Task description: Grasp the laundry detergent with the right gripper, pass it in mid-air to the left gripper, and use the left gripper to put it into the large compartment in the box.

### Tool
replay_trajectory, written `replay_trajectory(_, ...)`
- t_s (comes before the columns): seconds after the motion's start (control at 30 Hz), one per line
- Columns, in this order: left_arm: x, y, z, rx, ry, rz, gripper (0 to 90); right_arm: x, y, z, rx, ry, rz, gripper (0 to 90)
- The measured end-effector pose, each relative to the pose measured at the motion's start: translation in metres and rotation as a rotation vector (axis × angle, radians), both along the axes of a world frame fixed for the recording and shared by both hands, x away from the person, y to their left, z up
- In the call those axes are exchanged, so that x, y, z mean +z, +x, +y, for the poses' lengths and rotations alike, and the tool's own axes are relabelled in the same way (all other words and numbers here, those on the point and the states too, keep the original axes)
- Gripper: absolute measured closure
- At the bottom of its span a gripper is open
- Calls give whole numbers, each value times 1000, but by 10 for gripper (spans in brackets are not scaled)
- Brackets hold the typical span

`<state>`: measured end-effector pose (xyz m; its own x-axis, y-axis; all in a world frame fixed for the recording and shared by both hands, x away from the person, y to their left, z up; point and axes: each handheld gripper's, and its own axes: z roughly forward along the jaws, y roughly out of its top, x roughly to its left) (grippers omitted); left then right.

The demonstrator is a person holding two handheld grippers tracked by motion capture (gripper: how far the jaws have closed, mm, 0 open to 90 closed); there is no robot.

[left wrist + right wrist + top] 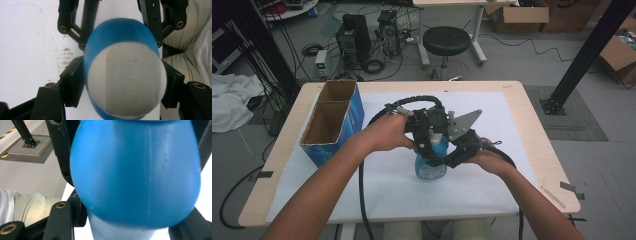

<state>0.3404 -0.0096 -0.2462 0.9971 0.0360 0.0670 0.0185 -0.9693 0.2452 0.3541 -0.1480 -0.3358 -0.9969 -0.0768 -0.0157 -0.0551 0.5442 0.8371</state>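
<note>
Now | your right gripper [447,155] clamps blue bottle [432,155] body; left gripper [428,134] closes on its white cap [125,80] | done: both grips; left: uncapping, probably.

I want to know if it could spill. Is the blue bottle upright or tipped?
Upright: the bottle stands on its base on the table, white cap on top, both grippers around it.

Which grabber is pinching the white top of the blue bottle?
The left gripper, reaching down from above, pinches the round white cap of the blue plastic bottle. The right gripper clamps the blue body instead.
</note>
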Motion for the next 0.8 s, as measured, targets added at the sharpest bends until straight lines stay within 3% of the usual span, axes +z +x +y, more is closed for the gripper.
replay_trajectory(0.43,3,-4,0,-1,-14,-24,379,0,-1,-1,-5,10,-12,422)
replay_trajectory(0.5,4,-5,0,10,-12,-28,379,1,0,-3,-7,18,8,312)
replay_trajectory(0.6,8,-6,3,25,-14,-38,380,0,0,-8,-32,-2,-12,183)
replay_trajectory(0.8,18,-6,16,73,-22,-44,380,-3,4,-38,-100,-30,21,151)
